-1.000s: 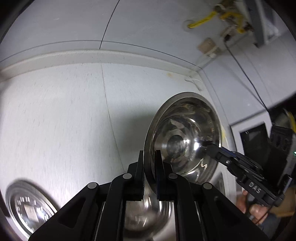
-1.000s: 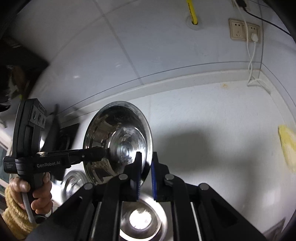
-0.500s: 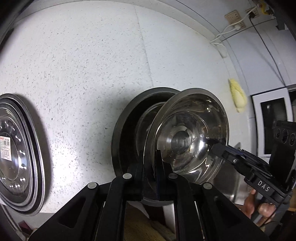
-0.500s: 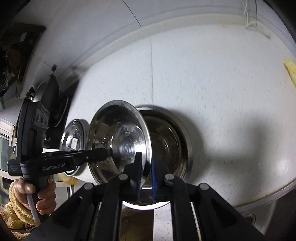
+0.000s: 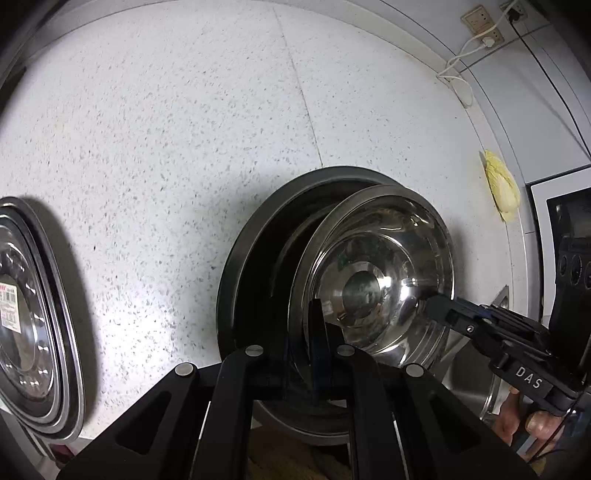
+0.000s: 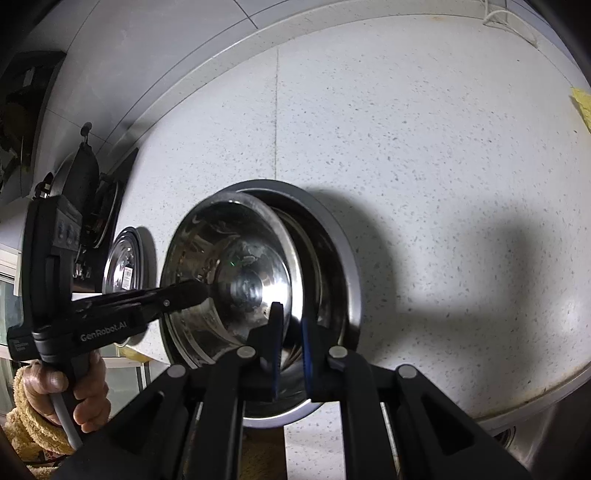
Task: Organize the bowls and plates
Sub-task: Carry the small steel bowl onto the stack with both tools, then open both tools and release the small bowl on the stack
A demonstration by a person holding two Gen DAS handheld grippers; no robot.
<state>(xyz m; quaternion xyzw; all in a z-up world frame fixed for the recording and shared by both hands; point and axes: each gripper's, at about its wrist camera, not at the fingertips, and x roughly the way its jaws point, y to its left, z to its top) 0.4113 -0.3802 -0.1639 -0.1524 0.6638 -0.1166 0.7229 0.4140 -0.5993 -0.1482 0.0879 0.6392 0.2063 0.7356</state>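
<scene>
left gripper (image 5: 301, 332): jaws nearly closed on the small bowl's rim, thin gap filled by the steel edge
right gripper (image 6: 291, 332): jaws a bit apart, straddling the opposite rim of the same bowl; whether the pads press the steel cannot be told
small bowl (image 5: 373, 273): polished steel, round, flat base ring, mirror glare; held tilted between both grippers, partly inside the big bowl
big bowl (image 6: 332, 236): wider steel bowl, darker duller rim, sits on the counter near its front edge
plates (image 5: 26, 314): stacked steel plates with ridged rims, a label sticker on top; on the counter well left of the bowls
counter (image 5: 184, 147): white speckled stone, matte, one thin seam running front to back, raised lip at the back wall
cloth (image 5: 502, 192): yellow, crumpled, on the counter's right end
wall (image 6: 166, 48): pale grey tiles, glossy
socket (image 5: 484, 26): beige, white plug and cord hanging to the counter
stove (image 6: 92, 206): black, left of the counter, dark pot on it
hands: right hand (image 5: 532, 424) bare on the handle; left hand (image 6: 70, 391) in a fuzzy tan sleeve
</scene>
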